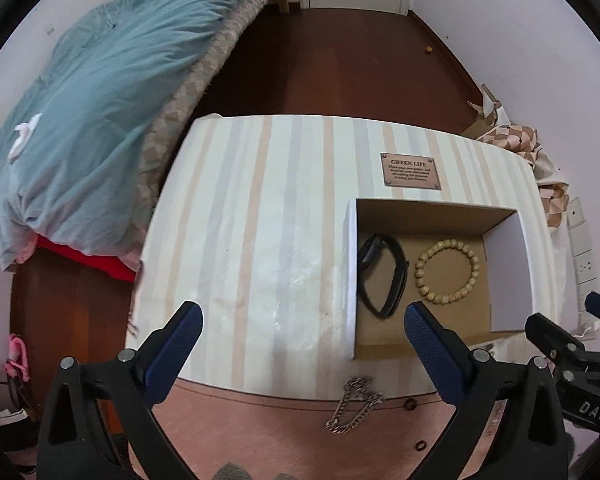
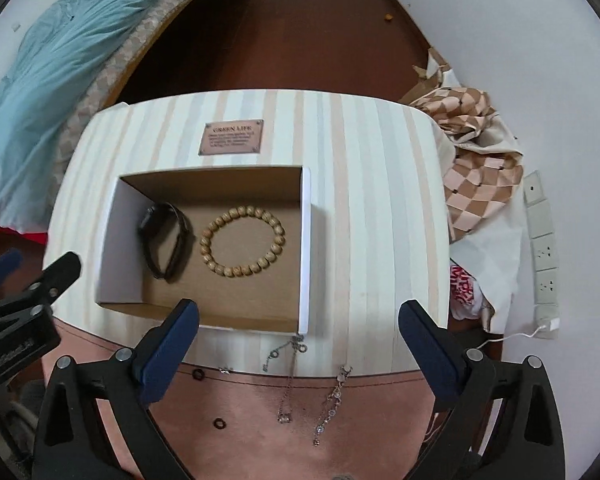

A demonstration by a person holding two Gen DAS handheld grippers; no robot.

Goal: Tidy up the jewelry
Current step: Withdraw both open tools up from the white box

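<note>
Both grippers spread wide, holding nothing.
Below the right gripper (image 2: 299, 332), two thin chains (image 2: 312, 396) lie between its fingers (box (image 2: 305, 248) just beyond); a curb chain (image 1: 350, 406) lies between the left gripper (image 1: 303, 330) fingers.

Wooden bead bracelet (image 2: 243, 241), cardboard box (image 2: 256, 184)

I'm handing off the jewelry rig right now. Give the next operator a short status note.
Left gripper and right gripper: both open, empty, hovering near the table's front edge.
Done: black watch and bead bracelet lie side by side in the open box.
Left: thick chain, two thin chains and small dark rings lie in front of the box.
</note>
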